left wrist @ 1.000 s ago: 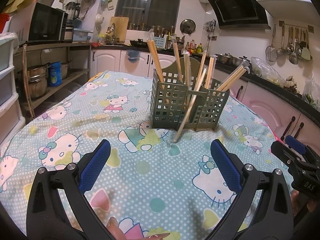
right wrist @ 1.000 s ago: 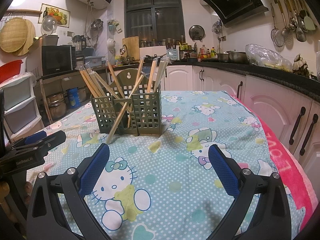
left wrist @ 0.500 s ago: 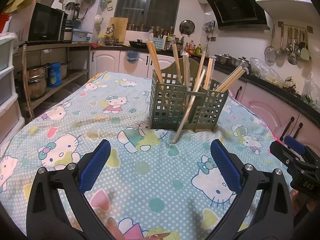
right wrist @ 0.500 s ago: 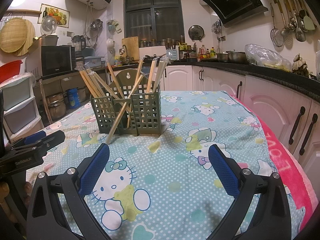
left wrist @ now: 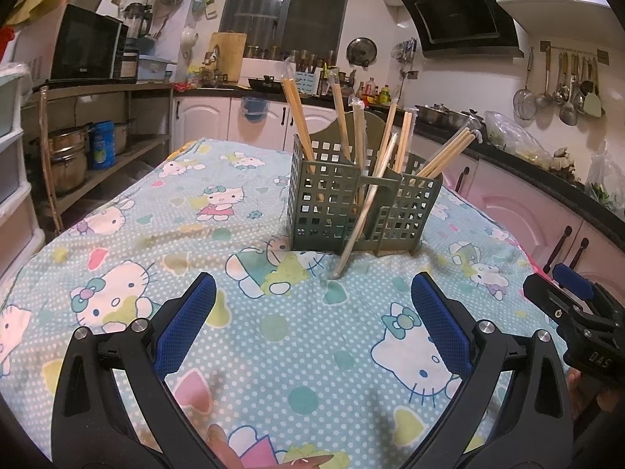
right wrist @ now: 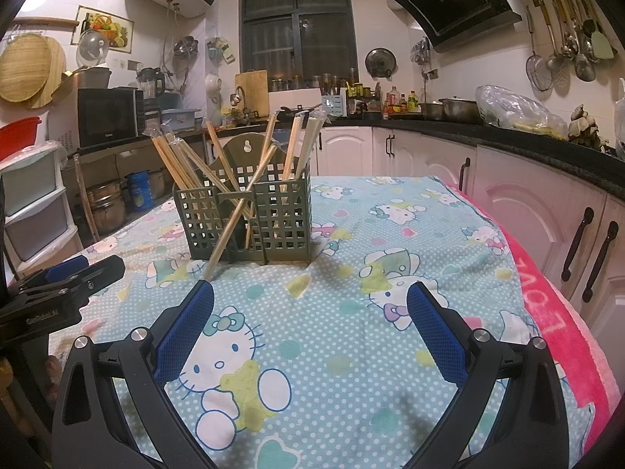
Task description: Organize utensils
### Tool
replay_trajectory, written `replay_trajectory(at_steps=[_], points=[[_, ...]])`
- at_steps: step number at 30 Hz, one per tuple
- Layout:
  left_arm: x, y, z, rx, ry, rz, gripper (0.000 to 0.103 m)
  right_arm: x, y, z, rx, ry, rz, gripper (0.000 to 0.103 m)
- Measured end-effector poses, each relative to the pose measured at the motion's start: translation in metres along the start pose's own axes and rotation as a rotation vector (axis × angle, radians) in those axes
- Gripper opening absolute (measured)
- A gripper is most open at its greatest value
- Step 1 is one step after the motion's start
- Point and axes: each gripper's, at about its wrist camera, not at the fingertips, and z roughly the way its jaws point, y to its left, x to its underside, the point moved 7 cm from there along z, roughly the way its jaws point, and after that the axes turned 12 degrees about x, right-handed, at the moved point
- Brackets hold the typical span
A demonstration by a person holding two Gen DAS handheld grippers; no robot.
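A green lattice utensil holder (left wrist: 351, 203) filled with wooden chopsticks (left wrist: 297, 117) is seen at twelve o'clock on a cartoon-print tablecloth (left wrist: 273, 332). The left gripper (left wrist: 312, 297) and right gripper (right wrist: 310, 301) are held wide apart, empty.

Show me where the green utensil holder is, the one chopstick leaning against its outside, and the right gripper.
green utensil holder (left wrist: 326, 199): left wrist view, front grid wall.
leaning chopstick (left wrist: 357, 226): left wrist view, mid-shaft, tip on the cloth.
right gripper (right wrist: 310, 324): right wrist view, midway between its blue fingertips.
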Motion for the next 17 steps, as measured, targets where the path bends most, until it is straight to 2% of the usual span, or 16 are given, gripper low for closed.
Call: replay_trajectory(at_steps=[3,5,8,10,14,17], points=[[0.003,0.002,0.001,0.010,0.010,-0.014,0.092,0.000,0.000,0.000,0.001,0.003,0.003,0.096],[0.005,0.006,0.004,0.025,0.026,-0.058,0.092,0.001,-0.001,0.002,0.001,0.017,0.008,0.096],[0.001,0.016,0.004,0.009,0.032,-0.089,0.092,-0.001,-0.016,0.011,0.044,0.060,0.034,0.096],[-0.010,0.033,0.003,-0.052,0.047,-0.088,0.092,-0.005,-0.035,0.021,0.108,0.089,0.045,0.096],[-0.027,0.097,0.019,-0.222,0.151,-0.110,0.092,-0.002,-0.098,0.072,0.281,0.301,0.057,0.096],[-0.037,0.145,0.037,-0.333,0.197,-0.126,0.092,0.010,-0.132,0.108,0.334,0.447,0.074,0.096]])
